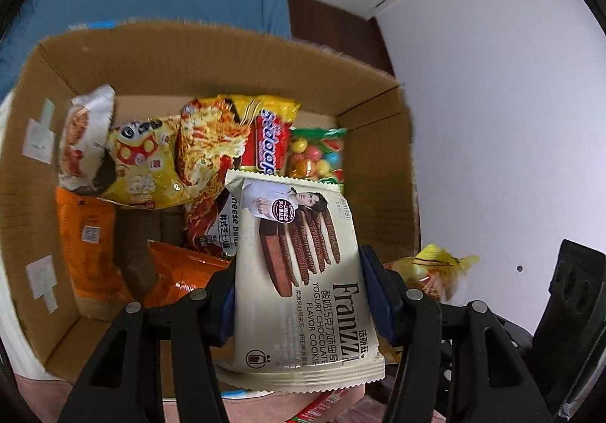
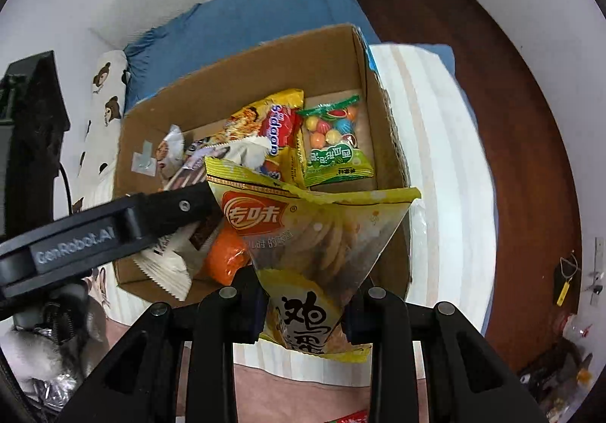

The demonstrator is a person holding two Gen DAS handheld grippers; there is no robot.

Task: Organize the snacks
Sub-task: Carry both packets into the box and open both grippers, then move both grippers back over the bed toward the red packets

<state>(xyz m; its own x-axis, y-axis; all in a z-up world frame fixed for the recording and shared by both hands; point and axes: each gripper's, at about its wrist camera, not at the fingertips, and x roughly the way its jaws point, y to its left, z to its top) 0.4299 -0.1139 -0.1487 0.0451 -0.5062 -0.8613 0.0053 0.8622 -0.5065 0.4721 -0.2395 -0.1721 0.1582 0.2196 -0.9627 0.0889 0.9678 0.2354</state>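
While both packets hang over the cardboard box [image 1: 378,165] | Franzzi cookie packet [image 1: 303,271] clamped between left gripper [image 1: 303,294] pads | yellow biscuit bag [image 2: 314,245] pinched in closed right gripper [image 2: 306,309] | below: Sidodoo pack [image 2: 280,131], gumball bag [image 2: 337,142], orange packets [image 1: 91,237] inside box | white table [image 2: 435,165] beneath.

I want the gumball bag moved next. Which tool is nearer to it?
Right, likely. The right tool, shut on a yellow bag, hangs at the box side where the gumball bag lies. The left tool, holding a cookie pack, sits further across.
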